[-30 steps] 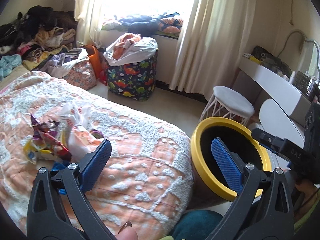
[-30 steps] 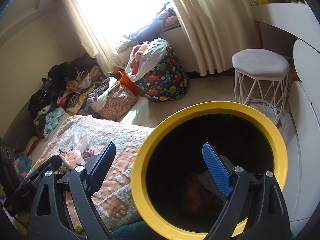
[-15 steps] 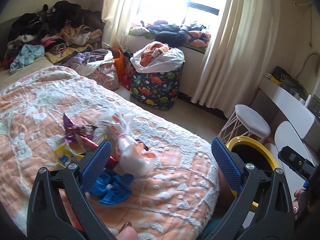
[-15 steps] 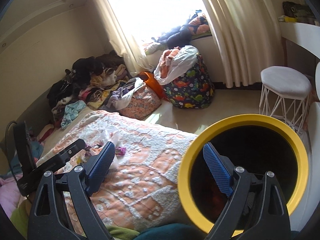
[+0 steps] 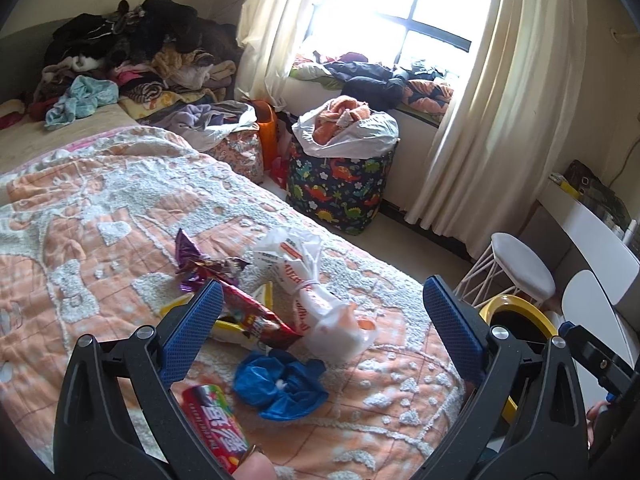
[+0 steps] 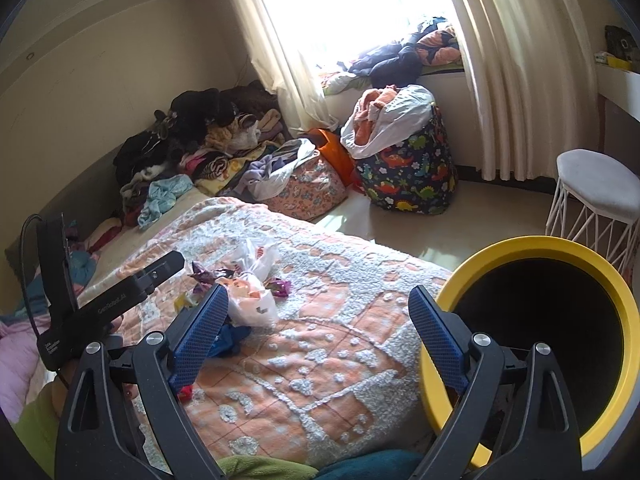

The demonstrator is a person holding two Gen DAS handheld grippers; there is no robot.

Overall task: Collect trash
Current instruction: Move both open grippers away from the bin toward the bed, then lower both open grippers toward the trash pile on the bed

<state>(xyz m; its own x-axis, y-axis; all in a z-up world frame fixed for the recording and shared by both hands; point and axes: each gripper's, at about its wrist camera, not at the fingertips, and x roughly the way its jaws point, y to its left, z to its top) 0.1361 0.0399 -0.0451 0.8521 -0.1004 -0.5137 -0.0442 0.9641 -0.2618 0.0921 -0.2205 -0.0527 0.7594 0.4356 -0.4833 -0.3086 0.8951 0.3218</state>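
1. Orange-and-white bedspread [image 5: 100, 240] fills the left of my left view, with the trash heaped at centre: a knotted white plastic bag [image 5: 320, 304], a red snack wrapper [image 5: 256, 316], a crumpled blue wad [image 5: 280, 384].
2. My left gripper [image 5: 320, 336] is spread wide and empty above the heap.
3. My right gripper [image 6: 320, 336] is wide too, holding nothing, with the yellow-rimmed bin [image 6: 600, 276] at lower right.
4. I judge it all light, soft and crinkly; that bag's tied neck looks like the surest pinch.
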